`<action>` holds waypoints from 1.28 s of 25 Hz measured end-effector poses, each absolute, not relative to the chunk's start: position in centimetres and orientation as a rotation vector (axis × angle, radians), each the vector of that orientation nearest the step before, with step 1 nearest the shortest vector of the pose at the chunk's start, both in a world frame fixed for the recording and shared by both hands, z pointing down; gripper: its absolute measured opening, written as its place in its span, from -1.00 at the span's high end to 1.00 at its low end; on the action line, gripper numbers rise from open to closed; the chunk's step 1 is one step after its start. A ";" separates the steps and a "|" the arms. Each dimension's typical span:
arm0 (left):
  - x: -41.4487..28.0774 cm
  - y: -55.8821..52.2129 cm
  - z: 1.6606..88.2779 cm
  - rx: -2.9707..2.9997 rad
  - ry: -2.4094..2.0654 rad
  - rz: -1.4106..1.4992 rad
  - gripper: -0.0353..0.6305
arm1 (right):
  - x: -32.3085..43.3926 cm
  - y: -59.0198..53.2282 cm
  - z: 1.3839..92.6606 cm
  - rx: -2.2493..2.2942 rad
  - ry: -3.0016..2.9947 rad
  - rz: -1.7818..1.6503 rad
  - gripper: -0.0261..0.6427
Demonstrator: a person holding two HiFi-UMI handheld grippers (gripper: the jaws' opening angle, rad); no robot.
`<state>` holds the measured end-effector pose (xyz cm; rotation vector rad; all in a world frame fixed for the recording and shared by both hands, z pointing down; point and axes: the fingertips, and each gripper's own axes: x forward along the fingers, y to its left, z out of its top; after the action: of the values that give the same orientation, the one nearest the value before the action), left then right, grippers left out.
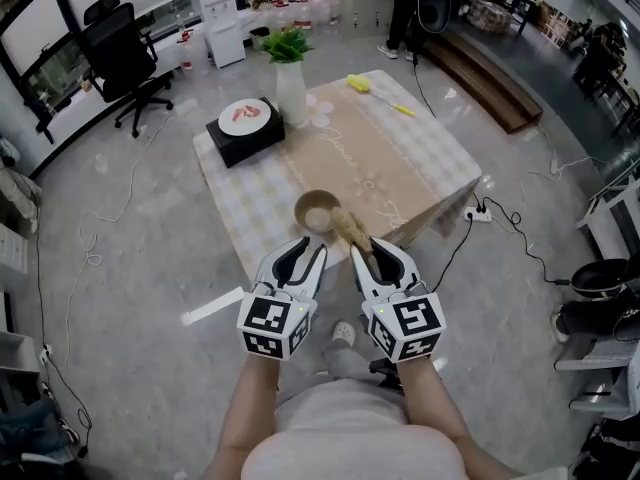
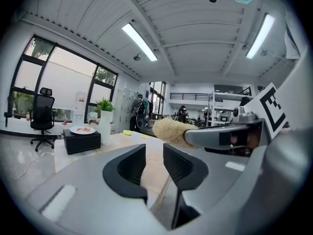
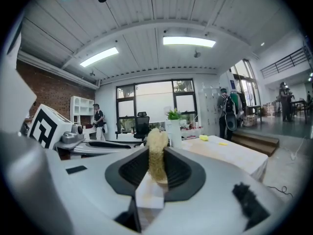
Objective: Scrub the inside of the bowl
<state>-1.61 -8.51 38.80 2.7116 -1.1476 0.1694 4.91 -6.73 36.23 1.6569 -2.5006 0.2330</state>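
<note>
A tan wooden bowl [image 1: 317, 211] stands near the front edge of the table [image 1: 400, 158], which has a beige cloth. My right gripper [image 1: 373, 258] is shut on a straw-coloured loofah scrubber [image 1: 352, 230], whose tip reaches to the bowl's right rim in the head view. In the right gripper view the scrubber [image 3: 157, 151] stands upright between the pads of the right gripper [image 3: 156, 168]. My left gripper [image 1: 303, 256] hovers just short of the bowl; its jaws stand a little apart with nothing between them [image 2: 154, 160]. The scrubber [image 2: 171, 130] shows to its right.
A white vase with a green plant [image 1: 290, 78] and a black box carrying a plate [image 1: 245, 128] stand at the table's far left. A yellow brush [image 1: 375, 90] lies at the far edge. An office chair [image 1: 125, 63] and a power strip [image 1: 478, 213] are on the floor.
</note>
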 end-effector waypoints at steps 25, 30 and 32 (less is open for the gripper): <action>1.4 -17.5 47.6 2.594 -1.155 0.513 -0.56 | 8.2 -17.3 40.6 1.367 -2.578 0.353 0.64; 0.9 -18.0 49.8 2.559 -1.164 0.578 -0.65 | 9.4 -18.2 41.1 1.394 -2.579 0.396 0.64; 1.0 -18.2 50.6 2.558 -1.151 0.602 -0.68 | 9.5 -18.4 41.2 1.399 -2.582 0.407 0.64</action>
<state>0.96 -18.18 50.56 2.5578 -1.1513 0.6022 9.51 -18.44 41.18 1.3990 -2.5815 0.4070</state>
